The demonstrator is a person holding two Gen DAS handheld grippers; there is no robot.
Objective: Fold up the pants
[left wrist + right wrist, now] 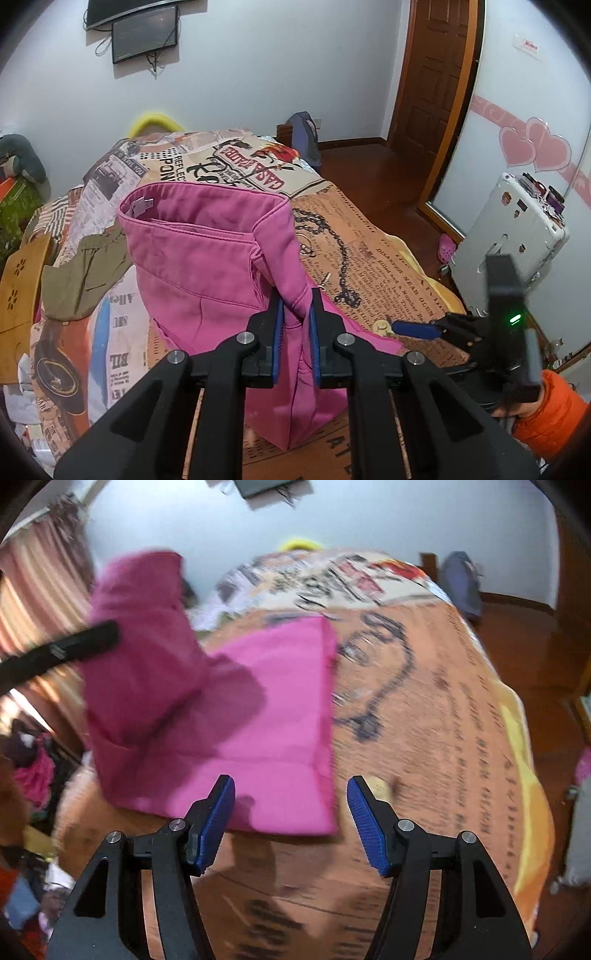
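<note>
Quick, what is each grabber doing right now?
Left gripper: shut on the pink pants, lifting them.
Right gripper: open, holding nothing.

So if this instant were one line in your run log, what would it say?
left gripper: shut on pink pants, waist end lifted | right gripper: open, above bed | fold unfinished
</note>
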